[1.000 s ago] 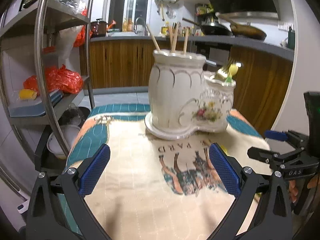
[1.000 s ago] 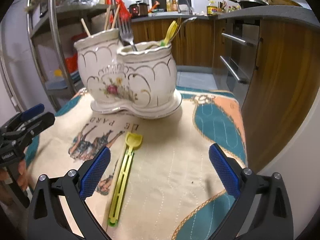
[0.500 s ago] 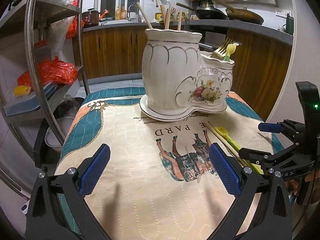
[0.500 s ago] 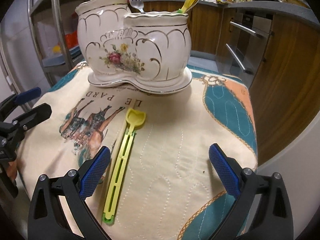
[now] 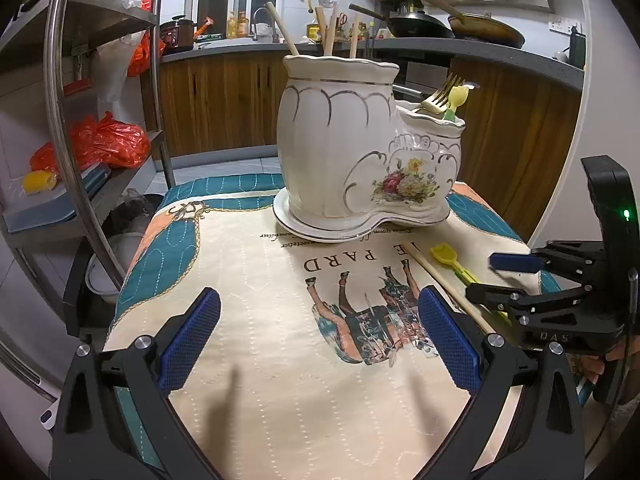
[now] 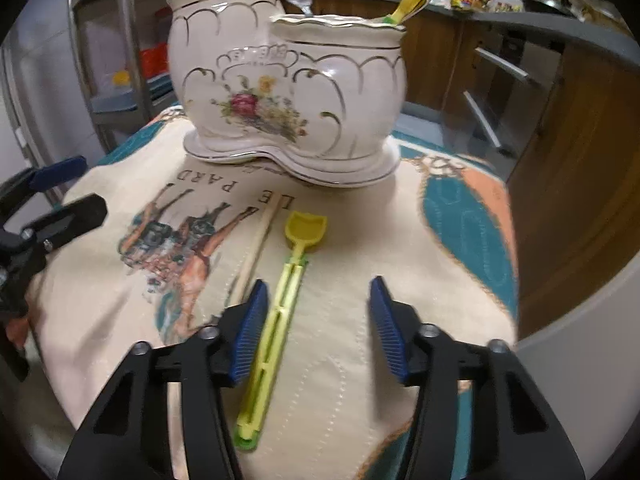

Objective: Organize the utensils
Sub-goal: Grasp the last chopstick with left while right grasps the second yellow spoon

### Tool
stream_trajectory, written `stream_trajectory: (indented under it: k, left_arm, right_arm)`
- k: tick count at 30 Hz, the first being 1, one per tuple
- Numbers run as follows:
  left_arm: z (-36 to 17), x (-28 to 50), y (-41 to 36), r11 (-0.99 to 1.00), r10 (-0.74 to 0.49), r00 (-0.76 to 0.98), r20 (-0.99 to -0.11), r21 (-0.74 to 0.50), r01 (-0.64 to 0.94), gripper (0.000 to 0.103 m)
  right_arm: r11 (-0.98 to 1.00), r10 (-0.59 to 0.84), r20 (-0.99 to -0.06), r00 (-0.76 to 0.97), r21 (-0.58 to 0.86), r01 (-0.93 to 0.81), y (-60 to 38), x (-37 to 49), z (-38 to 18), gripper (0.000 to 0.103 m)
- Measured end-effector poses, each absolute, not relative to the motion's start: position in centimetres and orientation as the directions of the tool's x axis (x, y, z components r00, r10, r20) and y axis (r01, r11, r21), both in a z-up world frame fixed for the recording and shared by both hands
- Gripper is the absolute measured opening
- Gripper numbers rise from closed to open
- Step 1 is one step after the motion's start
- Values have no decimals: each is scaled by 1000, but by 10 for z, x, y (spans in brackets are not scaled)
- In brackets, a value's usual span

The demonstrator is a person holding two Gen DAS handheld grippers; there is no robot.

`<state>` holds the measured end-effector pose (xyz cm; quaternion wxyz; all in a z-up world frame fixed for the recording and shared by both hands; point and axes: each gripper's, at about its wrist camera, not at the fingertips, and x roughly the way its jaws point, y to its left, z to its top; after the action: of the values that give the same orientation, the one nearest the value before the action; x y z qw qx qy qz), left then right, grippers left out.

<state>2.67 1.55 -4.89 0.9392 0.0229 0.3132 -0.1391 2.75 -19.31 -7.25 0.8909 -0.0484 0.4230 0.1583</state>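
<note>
Right gripper (image 6: 318, 320) tilted down over yellow spatula (image 6: 276, 304), jaws just narrowing, apart, nothing clamped.

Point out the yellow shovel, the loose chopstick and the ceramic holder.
Shovel (image 6: 306, 229): right wrist view, on its blade.
Chopstick (image 6: 256, 245): right wrist view, on its bare shaft beside the shovel.
Holder (image 5: 336, 152): left wrist view, on the taller compartment's wall.

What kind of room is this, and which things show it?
Most likely a home kitchen. Woks rest on a grey counter above wooden cabinets, with a sink tap behind. In front, a ceramic utensil holder with a fork stands on a cloth-covered table.
</note>
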Motion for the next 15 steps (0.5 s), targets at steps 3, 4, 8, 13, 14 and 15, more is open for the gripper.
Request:
stream_trajectory:
  k: [3, 4, 8, 13, 14, 15]
  left_arm:
    - [-49, 27, 12, 958, -259, 755, -603, -59, 282, 97]
    - [-48, 27, 10, 957, -263, 752, -605, -63, 284, 97]
    - [-45, 24, -3, 955, -266, 739, -619, -64, 290, 97]
    - [-47, 20, -32, 946, -281, 682, -675, -76, 315, 97]
    - [-48, 20, -38, 944, -289, 667, -686, -87, 320, 97]
    - [-49, 20, -45, 941, -299, 649, -699, -102, 324, 97]
  right_arm:
    - [939, 278, -767, 578, 90, -332, -199, 29, -72, 27]
    - [937, 288, -766, 575, 101, -335, -200, 30, -73, 18]
    - [922, 360, -749, 556, 194, -334, -217, 31, -72, 10]
    - [930, 352, -714, 606, 194, -312, -238, 26, -62, 10]
    - [931, 352, -704, 617, 198, -306, -243, 26, -60, 10]
    - [932, 352, -697, 625, 199, -303, -247, 25, -57, 10]
